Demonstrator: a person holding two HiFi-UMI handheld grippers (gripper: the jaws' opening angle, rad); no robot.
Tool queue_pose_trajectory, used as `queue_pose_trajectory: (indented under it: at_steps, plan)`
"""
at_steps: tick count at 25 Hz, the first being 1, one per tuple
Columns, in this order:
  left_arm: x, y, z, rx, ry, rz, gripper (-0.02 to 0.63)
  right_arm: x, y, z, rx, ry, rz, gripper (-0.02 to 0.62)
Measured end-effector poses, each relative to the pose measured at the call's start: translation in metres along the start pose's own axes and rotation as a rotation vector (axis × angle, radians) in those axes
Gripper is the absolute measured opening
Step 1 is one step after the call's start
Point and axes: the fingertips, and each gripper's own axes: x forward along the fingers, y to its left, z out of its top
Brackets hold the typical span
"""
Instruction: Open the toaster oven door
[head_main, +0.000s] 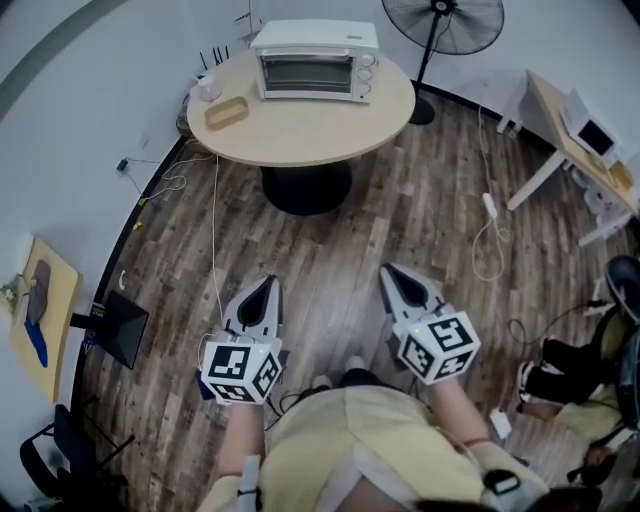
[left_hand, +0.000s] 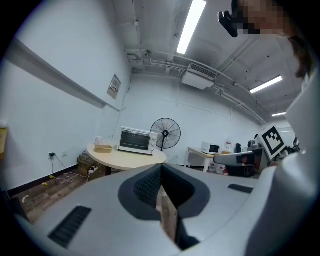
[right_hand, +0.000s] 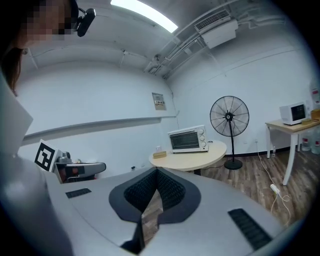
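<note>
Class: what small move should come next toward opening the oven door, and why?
Probably step toward the table: the oven stands there, its door shut, well beyond the left tongs and right tongs, both shut and empty.

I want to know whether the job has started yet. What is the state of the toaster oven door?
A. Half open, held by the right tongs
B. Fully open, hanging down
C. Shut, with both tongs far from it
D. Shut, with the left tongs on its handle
C: the toaster oven on the round table has its door flat shut, while the left tongs and right tongs are over the wood floor, well short of the table.
</note>
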Motion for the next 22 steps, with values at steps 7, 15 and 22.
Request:
queue_pose_trajectory:
  at_steps: [7,15,22]
  plan:
    - [0.026,-0.004,0.006,-0.009,0.011,0.013,0.002,0.018,-0.015,0.006,0.009,0.013,0.081,0.002]
    - [0.054,-0.026,0.007,-0.095,0.025,0.018,0.002,0.022,-0.041,0.011,-0.017,0.016,0.145,0.002]
    - [0.073,-0.041,0.011,-0.035,0.029,0.044,0.002,0.033,-0.06,0.012,-0.034,0.032,0.188,0.002]
